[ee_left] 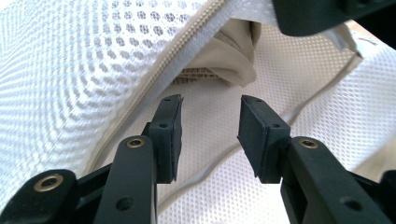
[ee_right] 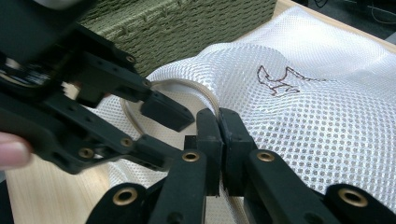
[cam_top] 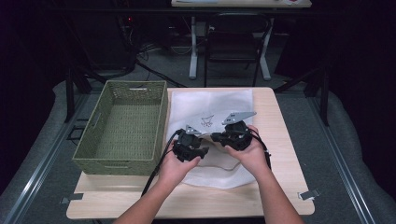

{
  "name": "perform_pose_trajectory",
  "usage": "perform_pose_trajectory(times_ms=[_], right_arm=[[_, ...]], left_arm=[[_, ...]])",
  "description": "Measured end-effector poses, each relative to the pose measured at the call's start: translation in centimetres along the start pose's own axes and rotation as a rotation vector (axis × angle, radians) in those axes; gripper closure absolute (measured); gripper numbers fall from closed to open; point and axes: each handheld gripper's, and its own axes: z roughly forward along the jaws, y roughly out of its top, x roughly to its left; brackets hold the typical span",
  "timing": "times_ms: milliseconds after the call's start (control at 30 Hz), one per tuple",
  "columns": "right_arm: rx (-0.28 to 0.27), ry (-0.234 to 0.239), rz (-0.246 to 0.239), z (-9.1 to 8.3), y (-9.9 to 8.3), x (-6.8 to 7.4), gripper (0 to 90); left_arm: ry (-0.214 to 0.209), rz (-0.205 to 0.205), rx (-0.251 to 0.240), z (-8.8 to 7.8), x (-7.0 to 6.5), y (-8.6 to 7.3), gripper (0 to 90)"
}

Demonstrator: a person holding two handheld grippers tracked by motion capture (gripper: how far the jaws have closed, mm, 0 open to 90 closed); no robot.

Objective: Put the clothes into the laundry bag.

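While the bag is held open, these lines tell the state.
Thing: white mesh laundry bag with a beige zipper edge (cam_top: 219,112), flat on the light wooden table (cam_top: 280,186), just right of the green woven basket (cam_top: 122,125).
Right gripper (ee_right: 218,122): jaws pressed together on the bag's rim, lifting it.
Left gripper (ee_left: 210,130): jaws partly apart, nothing between them, at the bag's mouth.
Inside bag: beige cloth (ee_left: 231,56), already in, it seems.
Done: opening held up.
Left: probably zipping the bag shut, then moving it to the basket, which holds nothing.
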Motion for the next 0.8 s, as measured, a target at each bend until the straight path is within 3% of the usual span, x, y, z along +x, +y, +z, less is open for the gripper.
perform_pose_trajectory(times_ms=[267, 800], right_arm=[[0.005, -0.002, -0.003, 0.0, 0.0, 0.1, 88.0], [0.017, -0.002, -0.001, -0.1, -0.1, 0.0, 87.8]], left_arm=[[-0.01, 0.007, 0.01, -1.6, 0.5, -0.8, 59.4], [0.032, -0.004, -0.026, -4.9, 2.3, -2.1, 54.8]])
